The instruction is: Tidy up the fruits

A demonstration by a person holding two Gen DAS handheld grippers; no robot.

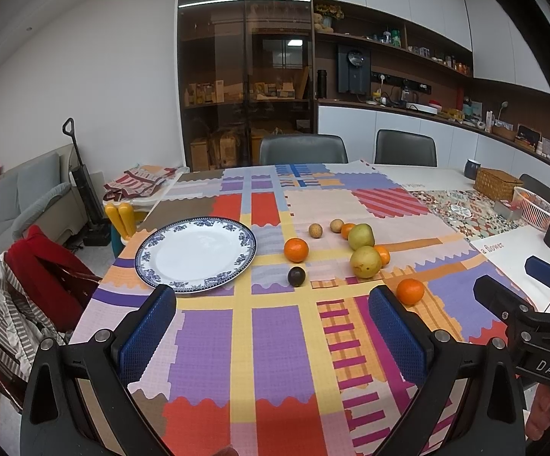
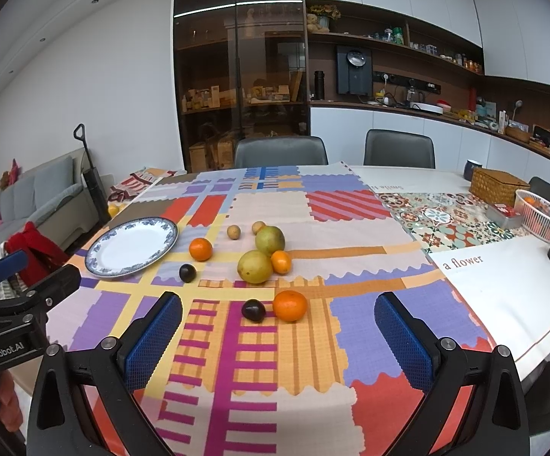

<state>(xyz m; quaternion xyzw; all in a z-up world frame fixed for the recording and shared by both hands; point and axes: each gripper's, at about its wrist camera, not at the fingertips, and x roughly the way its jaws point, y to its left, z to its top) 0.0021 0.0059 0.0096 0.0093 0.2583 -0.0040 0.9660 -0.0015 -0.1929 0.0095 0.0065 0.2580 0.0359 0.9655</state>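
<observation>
Honestly I've barely started: the blue-rimmed plate (image 2: 130, 247) sits bare while oranges (image 2: 290, 306), pears (image 2: 255, 266) and dark plums (image 2: 253, 310) lie scattered on the tabletop (image 2: 503, 296), both my left hand-held gripper (image 1: 273, 336) and right hand-held gripper (image 2: 278, 342) spread wide, holding nothing.

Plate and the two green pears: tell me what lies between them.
In the right wrist view, an orange and a dark plum lie between plate and pears.
</observation>
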